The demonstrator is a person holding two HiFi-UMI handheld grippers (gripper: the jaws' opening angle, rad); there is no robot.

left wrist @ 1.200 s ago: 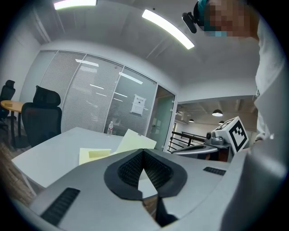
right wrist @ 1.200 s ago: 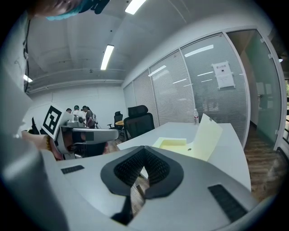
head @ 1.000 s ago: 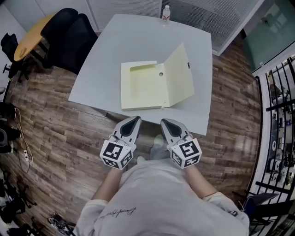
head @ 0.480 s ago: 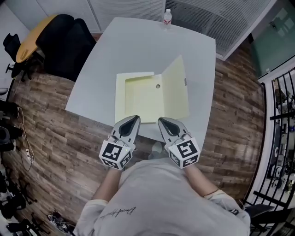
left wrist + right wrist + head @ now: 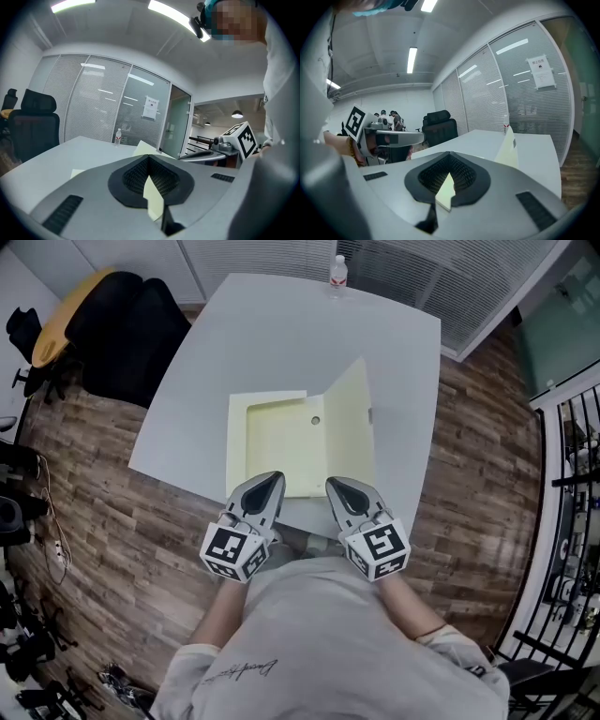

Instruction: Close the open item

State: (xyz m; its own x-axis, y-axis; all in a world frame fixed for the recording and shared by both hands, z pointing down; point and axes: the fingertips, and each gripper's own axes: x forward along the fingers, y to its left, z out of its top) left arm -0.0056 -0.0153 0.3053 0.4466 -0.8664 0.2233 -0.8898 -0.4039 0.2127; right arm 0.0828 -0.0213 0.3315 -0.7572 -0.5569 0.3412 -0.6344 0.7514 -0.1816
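Two hand-held grippers, both clenched, with nothing between the jaws. The left hand-held gripper (image 5: 265, 493) and right hand-held gripper (image 5: 345, 495) sit side by side at the near edge of the white surface (image 5: 281, 334). From the head view their tips overlap the near edge of the yellow folder (image 5: 277, 442); whether they touch it cannot be told. The yellow folder lies open mid-surface, base flat, cover (image 5: 352, 423) raised and tilted on its right side. A water bottle (image 5: 337, 271) stands upright at the far edge, well apart. A black chair (image 5: 131, 315) is beside the surface, left.
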